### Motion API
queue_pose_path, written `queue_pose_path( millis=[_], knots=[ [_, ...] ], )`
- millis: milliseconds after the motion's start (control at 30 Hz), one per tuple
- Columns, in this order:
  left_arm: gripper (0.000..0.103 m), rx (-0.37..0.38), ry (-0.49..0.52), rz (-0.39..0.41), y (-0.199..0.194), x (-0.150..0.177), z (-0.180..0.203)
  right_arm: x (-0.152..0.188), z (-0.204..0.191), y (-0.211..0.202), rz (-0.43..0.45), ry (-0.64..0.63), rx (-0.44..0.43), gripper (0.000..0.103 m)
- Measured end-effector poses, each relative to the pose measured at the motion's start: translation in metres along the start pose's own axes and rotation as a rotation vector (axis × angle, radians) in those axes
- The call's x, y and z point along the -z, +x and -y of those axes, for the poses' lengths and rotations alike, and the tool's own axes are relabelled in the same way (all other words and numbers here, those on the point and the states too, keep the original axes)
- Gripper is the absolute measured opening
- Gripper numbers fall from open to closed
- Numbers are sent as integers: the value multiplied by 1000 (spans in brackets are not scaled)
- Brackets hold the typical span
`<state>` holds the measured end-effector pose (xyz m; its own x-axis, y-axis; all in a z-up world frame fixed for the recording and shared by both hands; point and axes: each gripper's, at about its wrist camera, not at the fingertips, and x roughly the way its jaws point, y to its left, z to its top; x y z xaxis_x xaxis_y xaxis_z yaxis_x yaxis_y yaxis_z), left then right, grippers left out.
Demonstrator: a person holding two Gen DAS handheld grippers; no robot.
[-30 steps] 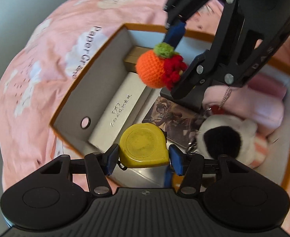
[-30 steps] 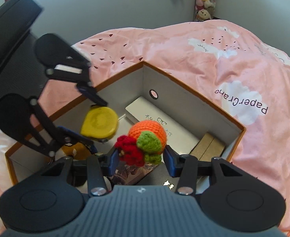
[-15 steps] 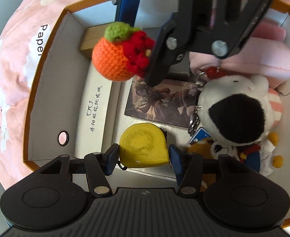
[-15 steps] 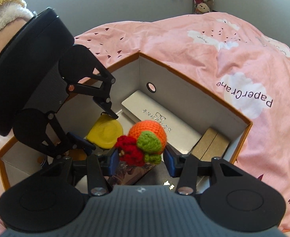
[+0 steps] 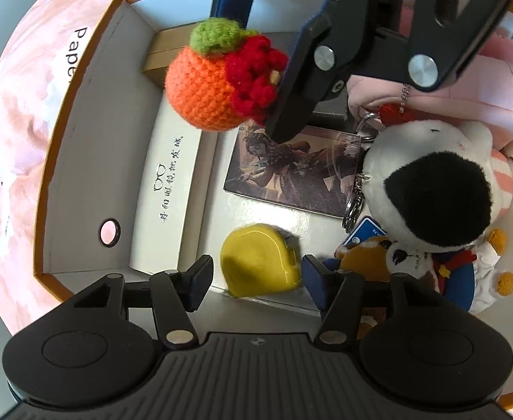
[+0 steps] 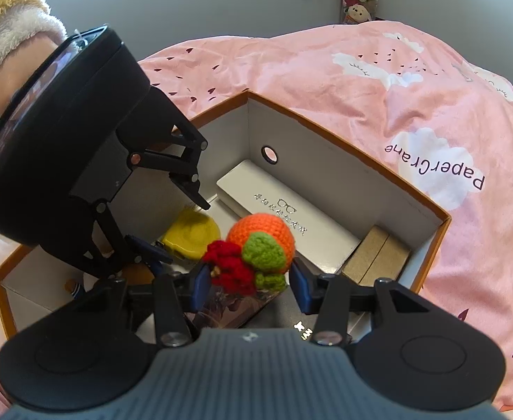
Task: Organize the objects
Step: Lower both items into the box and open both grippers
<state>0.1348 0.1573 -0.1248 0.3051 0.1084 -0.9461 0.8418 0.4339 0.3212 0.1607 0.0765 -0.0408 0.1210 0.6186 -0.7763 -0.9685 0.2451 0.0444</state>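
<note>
Tape measure (image 5: 259,259) now dropping into box (image 5: 78,133); my left tool (image 5: 256,273) opening, released; right tool (image 6: 247,280) gripping crochet orange (image 6: 259,245).

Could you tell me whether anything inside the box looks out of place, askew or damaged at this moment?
Nothing looks damaged or spilled. The yellow tape measure lies on the box floor between the left tool's opening jaws, the picture card lies slightly askew, and the crocheted orange sits gripped in the right tool above the box.
</note>
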Motion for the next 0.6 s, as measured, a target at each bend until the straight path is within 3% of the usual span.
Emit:
queue_pose_path(
  millis=[233, 433, 600],
  knots=[
    [73, -16, -84, 72, -18, 12, -4, -3, -3, 1, -2, -5, 4, 50],
    [70, -31, -298, 227, -47, 14, -33, -8, -3, 9, -17, 3, -13, 50],
    [64, -86, -496, 283, -57, 33, -48, -18, -10, 27, -47, -22, -1, 50]
  ],
)
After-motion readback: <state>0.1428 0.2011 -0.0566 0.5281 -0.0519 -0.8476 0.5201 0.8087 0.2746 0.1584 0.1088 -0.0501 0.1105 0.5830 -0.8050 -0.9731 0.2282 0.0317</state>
